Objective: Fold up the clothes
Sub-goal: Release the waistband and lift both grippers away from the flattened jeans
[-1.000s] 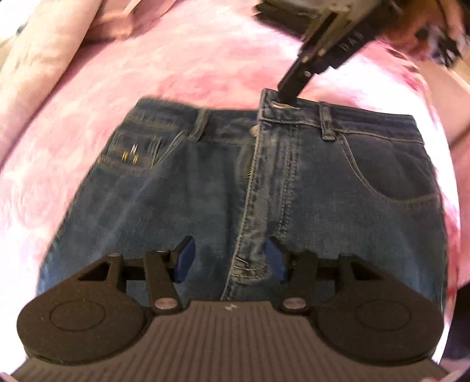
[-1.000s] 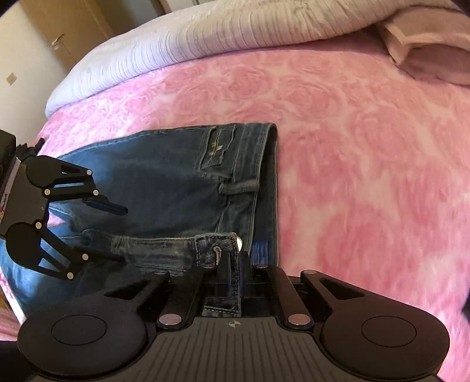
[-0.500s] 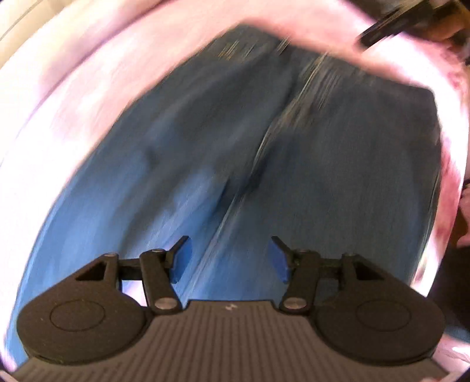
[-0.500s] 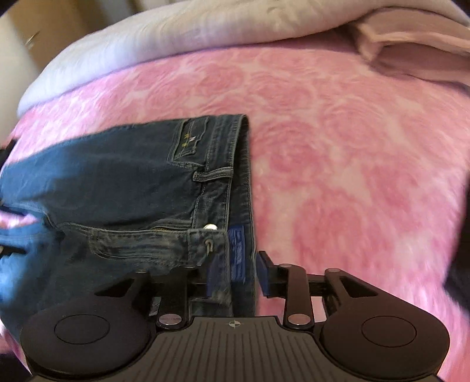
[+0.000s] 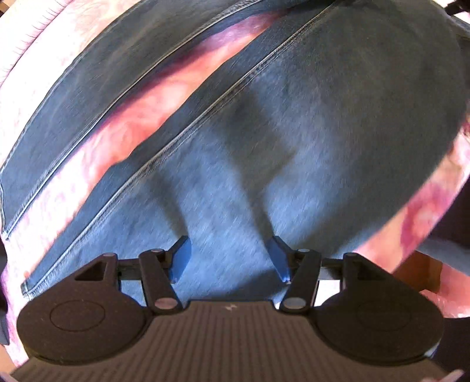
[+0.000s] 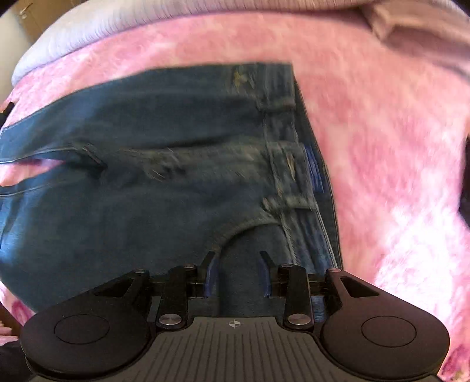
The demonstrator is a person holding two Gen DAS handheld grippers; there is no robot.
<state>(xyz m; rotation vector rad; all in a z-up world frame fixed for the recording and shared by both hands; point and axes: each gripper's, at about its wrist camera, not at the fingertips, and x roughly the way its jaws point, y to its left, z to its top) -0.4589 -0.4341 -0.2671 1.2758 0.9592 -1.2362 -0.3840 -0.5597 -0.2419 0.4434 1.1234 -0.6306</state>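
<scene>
A pink fleece blanket (image 6: 382, 123) covers the bed, with a pale quilt (image 6: 117, 26) bunched along its far edge. Dark blue jeans (image 6: 147, 123) lie flat on the blanket, legs slightly parted. The left gripper (image 5: 229, 258) hovers over one leg with jaws wide and empty; the right gripper (image 6: 236, 273) sits above the front pocket, jaws apart, gripping nothing.

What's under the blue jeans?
The jeans lie flat on a fuzzy pink blanket, which shows all around them and in the gap between the two legs. Whatever sits directly beneath the denim is covered, so that part can't be seen.
</scene>
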